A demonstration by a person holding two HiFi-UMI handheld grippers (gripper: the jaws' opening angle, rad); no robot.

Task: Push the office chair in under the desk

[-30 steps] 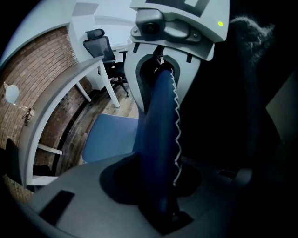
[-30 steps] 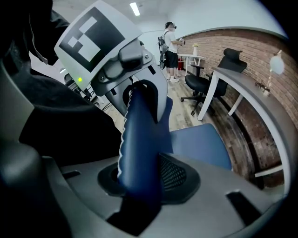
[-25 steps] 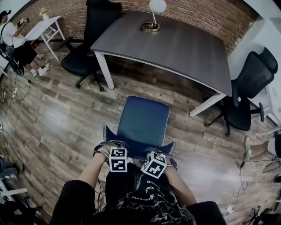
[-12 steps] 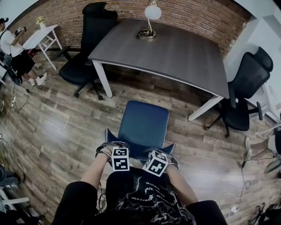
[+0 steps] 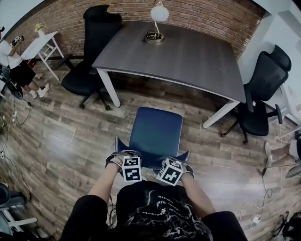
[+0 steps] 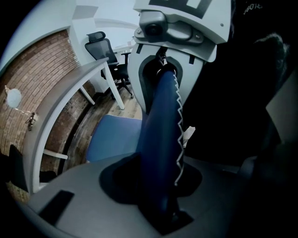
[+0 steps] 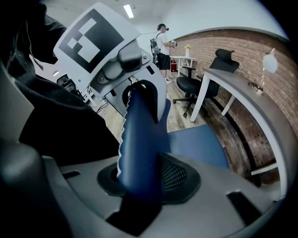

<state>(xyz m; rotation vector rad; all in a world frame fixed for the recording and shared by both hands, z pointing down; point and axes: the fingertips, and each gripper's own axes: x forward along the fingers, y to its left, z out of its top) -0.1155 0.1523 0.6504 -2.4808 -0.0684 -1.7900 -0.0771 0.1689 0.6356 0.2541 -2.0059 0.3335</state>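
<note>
1. The office chair (image 5: 155,129), with a blue seat, stands on the wood floor (image 5: 61,136) at the near side of the desk (image 5: 188,52).
2. Its seat points toward the desk and lines up between the two near desk legs. A strip of floor separates the seat's far edge from the desk's near edge, so no part of the seat is under the top.
3. The backrest (image 5: 150,162) is the part of the chair nearest the person. Its top edge runs left to right just beyond both marker cubes.
4. The left gripper (image 5: 123,159) sits on the left part of that top edge. In the left gripper view the blue panel stands upright in the slot between the jaws, which are closed onto it at a moderate opening.
5. The right gripper (image 5: 175,164) sits on the right part of the same edge. The right gripper view shows its jaws clamped on the panel in the same way.
6. The two grippers are near each other but do not touch.
7. A lamp (image 5: 158,14) stands at the desk's far edge, before the brick wall (image 5: 211,14).
8. One black chair (image 5: 89,61) stands at the desk's far left corner. Another black chair (image 5: 263,92) stands at the right.
9. A white side table (image 5: 44,40) and a standing person (image 5: 16,63) are at the far left.
</note>
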